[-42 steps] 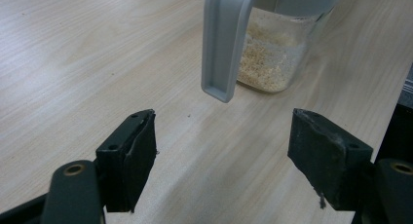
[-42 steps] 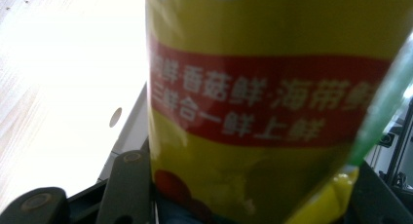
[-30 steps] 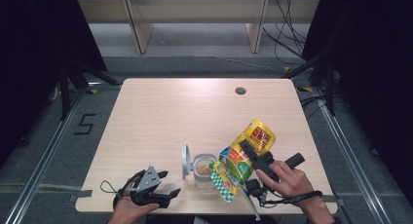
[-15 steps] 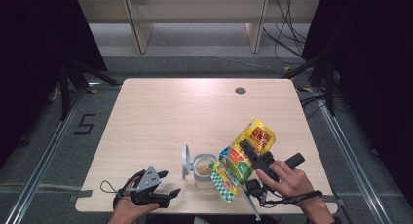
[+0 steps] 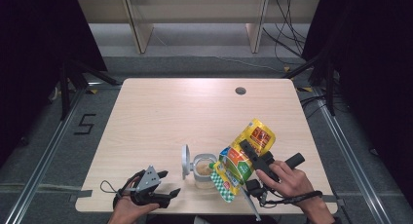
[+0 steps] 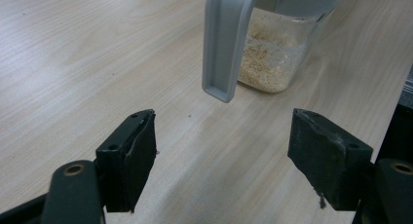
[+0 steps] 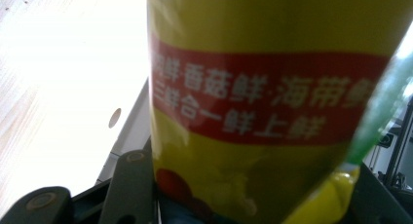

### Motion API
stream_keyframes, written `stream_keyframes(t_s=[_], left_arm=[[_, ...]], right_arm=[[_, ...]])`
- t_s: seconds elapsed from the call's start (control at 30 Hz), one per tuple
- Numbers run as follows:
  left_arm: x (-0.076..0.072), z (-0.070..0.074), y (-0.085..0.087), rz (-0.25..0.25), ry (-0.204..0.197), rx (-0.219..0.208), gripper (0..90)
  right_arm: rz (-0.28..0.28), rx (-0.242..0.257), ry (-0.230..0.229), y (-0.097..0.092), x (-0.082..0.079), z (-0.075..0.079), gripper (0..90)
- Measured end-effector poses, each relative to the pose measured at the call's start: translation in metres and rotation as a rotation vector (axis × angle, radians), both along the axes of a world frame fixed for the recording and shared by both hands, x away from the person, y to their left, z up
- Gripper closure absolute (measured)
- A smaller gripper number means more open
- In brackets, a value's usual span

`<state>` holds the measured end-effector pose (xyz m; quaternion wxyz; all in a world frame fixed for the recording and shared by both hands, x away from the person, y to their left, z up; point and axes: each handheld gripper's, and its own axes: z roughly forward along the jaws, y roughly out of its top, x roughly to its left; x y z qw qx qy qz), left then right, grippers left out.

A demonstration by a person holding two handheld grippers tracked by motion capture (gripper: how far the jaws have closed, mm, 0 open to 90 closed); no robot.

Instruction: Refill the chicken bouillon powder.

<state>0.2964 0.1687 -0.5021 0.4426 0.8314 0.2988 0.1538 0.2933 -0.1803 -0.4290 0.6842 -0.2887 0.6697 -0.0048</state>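
Yellow, with a red band of white characters and a green-and-white checked end, the pouch (image 5: 242, 160) hangs tilted over the near right part of the pale wooden bench (image 5: 195, 117), its checked end lowest, at about 7 o'clock, and just beside the rim of the clear jar (image 5: 203, 170). The right gripper (image 5: 253, 158) has its fingers clenched on the pouch's middle; in the right gripper view the yellow pouch (image 7: 272, 97) sits between the two black fingers (image 7: 131, 190), and the person's right hand (image 5: 287, 177) grips the handle at about 4 o'clock from the pouch. The jar stands upright on the bench, holding a pale, crumbly layer at its bottom, with its grey lid (image 5: 185, 160) flipped up on edge at the jar's 9 o'clock side. In the left gripper view the jar (image 6: 272, 53) and grey lid (image 6: 224, 44) lie ahead at 12 o'clock. The left gripper (image 5: 165, 182) rests near the bench's front edge at about 8 o'clock from the jar, its fingers released and spread wide, grasping nothing, bare wood between them
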Motion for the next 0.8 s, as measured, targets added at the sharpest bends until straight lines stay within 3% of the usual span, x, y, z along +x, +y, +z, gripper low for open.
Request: stream_keyframes(t_s=[0.17,0.2,0.37,0.4,0.43,0.5,0.6,0.63,0.73,0.77,0.8], left_arm=[[-0.0001,0.0000,0.0000,-0.001,0.002,0.001,25.3],[0.0010,0.0004,0.0004,-0.016,-0.017,0.006,25.3],[-0.0002,-0.0001,-0.0003,-0.001,0.003,0.000,25.3],[0.0017,0.0008,0.0010,-0.022,-0.020,0.019,25.3],[-0.0001,0.0000,-0.0002,0.000,0.003,0.001,25.3],[0.0000,0.0000,0.0000,-0.001,0.002,0.002,25.3],[0.0000,0.0000,-0.0003,0.001,-0.003,0.000,25.3],[0.0018,0.0009,0.0010,-0.023,-0.022,0.021,25.3],[0.0012,0.0005,0.0001,-0.017,-0.018,0.007,25.3],[0.0019,0.0014,0.0016,-0.026,-0.024,0.032,25.3],[0.0019,0.0009,0.0010,-0.022,-0.023,0.023,25.3]], right_arm=[[0.000,0.002,0.002,-0.0001,0.0001,0.0000,52.9],[-0.001,0.000,0.004,-0.0001,-0.0001,0.0000,52.9],[-0.001,0.000,0.004,-0.0003,-0.0004,0.0000,52.9],[-0.004,0.000,0.008,-0.0003,-0.0006,0.0002,52.9],[-0.003,0.000,0.008,-0.0002,-0.0003,0.0003,52.9],[-0.001,0.002,0.004,-0.0002,0.0000,-0.0001,52.9],[0.000,0.001,0.005,-0.0004,-0.0004,0.0001,53.0],[0.000,0.001,0.004,-0.0002,-0.0002,0.0001,52.9],[-0.009,0.008,0.015,-0.0007,-0.0007,-0.0007,53.0],[-0.004,0.008,0.012,-0.0008,-0.0004,-0.0007,53.0],[-0.001,0.000,0.005,-0.0002,-0.0004,0.0002,53.0]])
